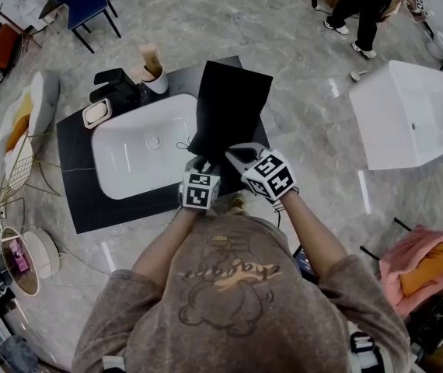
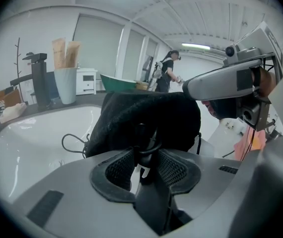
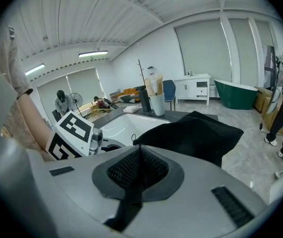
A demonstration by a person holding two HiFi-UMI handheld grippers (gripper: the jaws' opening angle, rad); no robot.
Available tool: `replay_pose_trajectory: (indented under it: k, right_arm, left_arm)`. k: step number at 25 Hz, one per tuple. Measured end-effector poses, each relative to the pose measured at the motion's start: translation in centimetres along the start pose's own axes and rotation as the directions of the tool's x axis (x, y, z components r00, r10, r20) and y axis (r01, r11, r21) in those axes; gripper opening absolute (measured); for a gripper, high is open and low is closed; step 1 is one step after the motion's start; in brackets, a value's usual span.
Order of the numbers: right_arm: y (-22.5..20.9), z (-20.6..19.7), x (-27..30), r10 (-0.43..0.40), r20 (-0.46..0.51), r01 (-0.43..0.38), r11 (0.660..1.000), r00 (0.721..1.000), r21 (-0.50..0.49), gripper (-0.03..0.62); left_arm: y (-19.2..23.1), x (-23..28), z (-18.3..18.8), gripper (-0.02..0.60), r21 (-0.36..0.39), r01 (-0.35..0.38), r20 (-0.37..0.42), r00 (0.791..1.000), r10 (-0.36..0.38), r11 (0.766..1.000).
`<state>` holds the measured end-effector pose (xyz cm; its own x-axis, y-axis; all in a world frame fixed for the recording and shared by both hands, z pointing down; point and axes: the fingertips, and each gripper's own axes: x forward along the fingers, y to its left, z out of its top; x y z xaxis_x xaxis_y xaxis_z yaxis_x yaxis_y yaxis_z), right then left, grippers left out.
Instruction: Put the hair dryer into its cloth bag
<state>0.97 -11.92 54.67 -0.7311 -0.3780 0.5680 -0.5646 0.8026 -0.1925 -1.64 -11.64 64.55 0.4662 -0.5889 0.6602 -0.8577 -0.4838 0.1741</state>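
Jaws of the left gripper [image 2: 144, 165] are clamped on the near end of the black cloth bag [image 1: 231, 107], which lies on the dark worktop [image 1: 78, 200], overlapping the white basin's [image 1: 128, 162] right rim. The right gripper [image 3: 139, 165] sits just beside, its jaws pressed together

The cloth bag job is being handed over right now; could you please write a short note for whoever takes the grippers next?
Left gripper: closed on a gathered bit of the cloth bag at its near end.
Right gripper: shut beside it; no cloth visible between its jaws.
Bag lies across the sink at its right rim, on the dark counter.
Hair dryer: not visible anywhere; the bag bulges, so probably inside.
To do: confirm that, then draw the mouth closed.
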Motion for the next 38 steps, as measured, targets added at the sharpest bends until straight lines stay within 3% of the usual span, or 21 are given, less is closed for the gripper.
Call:
replay_pose_trajectory:
  k: [16,26,38]
  right_arm:
    - [0.2,0.3,-0.4,-0.015,-0.006,0.015,1.0,1.0,-0.008,0.003]
    - [0.2,0.2,-0.4,-0.022,-0.011,0.022,1.0,1.0,-0.006,0.003]
    - [0.1,-0.2,-0.3,-0.017,-0.025,0.017,1.0,1.0,0.0,0.003]
  left_arm:
    - [0.1,1.9,3.3,0.143,0.008,0.002,0.052,0.999,-0.002,1.0]
    - [-0.4,2.6,5.4,0.142,-0.033,0.018,0.112,0.994,-0.014,0.999]
    - [-0.3,3.6,5.6,0.143,-0.041,0.026,0.119,0.993,-0.021,0.999]
